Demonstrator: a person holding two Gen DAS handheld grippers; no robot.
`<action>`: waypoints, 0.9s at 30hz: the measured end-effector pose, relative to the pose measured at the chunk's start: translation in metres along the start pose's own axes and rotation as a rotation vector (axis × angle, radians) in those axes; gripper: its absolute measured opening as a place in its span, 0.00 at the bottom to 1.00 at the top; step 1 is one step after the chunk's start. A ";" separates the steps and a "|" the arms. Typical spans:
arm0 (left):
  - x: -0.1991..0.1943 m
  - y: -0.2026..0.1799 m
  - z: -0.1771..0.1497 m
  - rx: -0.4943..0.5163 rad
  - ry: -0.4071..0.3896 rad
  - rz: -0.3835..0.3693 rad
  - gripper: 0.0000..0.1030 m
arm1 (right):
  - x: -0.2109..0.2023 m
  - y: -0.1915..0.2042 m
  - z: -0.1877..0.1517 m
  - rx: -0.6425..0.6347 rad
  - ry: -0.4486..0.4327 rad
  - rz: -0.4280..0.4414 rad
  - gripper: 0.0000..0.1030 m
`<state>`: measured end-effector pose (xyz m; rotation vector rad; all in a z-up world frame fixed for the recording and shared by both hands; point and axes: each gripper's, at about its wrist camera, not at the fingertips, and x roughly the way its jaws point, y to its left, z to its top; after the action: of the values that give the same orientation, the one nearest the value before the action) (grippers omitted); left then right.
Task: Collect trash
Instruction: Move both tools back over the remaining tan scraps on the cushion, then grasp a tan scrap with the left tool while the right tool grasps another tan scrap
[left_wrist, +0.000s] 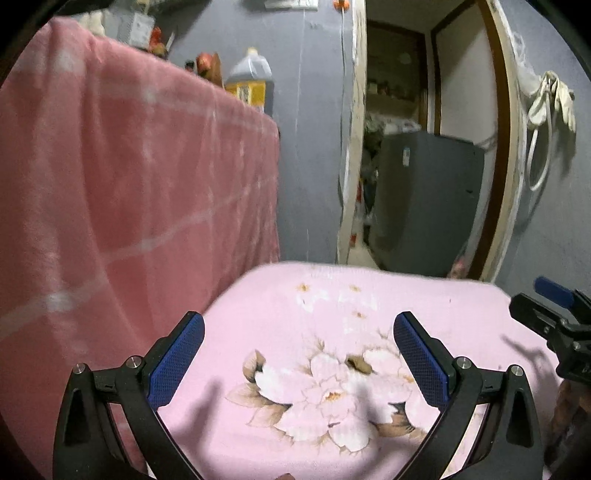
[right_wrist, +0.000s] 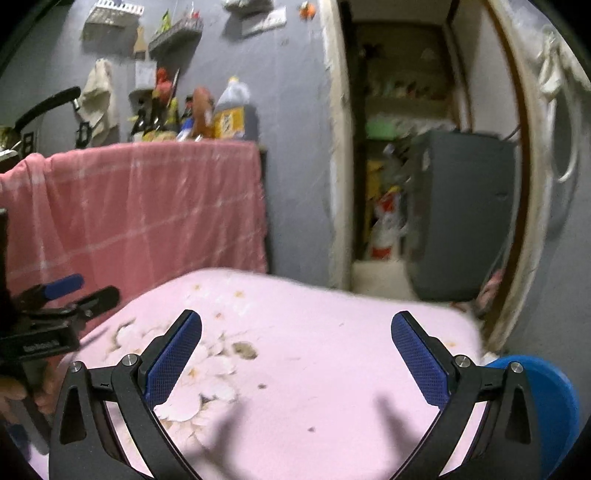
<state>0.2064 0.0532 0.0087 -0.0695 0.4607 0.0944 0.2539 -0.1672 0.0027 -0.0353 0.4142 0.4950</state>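
Fingers spread wide on both sides, and we have nothing between them: our left gripper (left_wrist: 299, 363) hangs over the pink floral cloth (left_wrist: 424, 306), blue pads apart, and our right gripper (right_wrist: 297, 363) does the same a little way off, jaws just as open and bare. Right below the left gripper we spot the trash, a small brown scrap (left_wrist: 359, 363) lying on the printed white flower, between the two fingers in the left view but not touched by either. From the right wrist that same scrap (right_wrist: 244, 350) sits near our left-hand finger (right_wrist: 173, 360), and two smaller dark specks (right_wrist: 263, 386) lie farther along the cloth. We catch the other tool at the edge of each view: the right gripper (left_wrist: 554, 317) pokes in from the right of the left camera, the left gripper (right_wrist: 62, 299) from the left of the right camera. Off to the left a red checked cloth (right_wrist: 140, 206) drapes over a bench, with an oil jug (right_wrist: 232, 110) and blurred bottles on top. A blue round thing (right_wrist: 543, 398) shows at the lower right; we cannot tell what it is. Ahead, a doorway opens onto a grey appliance (left_wrist: 428, 199).
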 end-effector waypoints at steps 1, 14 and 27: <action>0.005 0.000 0.000 0.002 0.022 -0.012 0.97 | 0.005 -0.002 0.001 0.010 0.022 0.019 1.00; 0.042 -0.017 -0.008 0.072 0.241 -0.062 0.72 | 0.034 -0.011 -0.003 0.055 0.177 0.042 0.70; 0.060 -0.019 -0.016 0.058 0.355 -0.187 0.29 | 0.064 -0.013 -0.012 0.099 0.335 0.089 0.63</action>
<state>0.2549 0.0375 -0.0318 -0.0722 0.8081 -0.1173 0.3067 -0.1511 -0.0344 -0.0041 0.7709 0.5575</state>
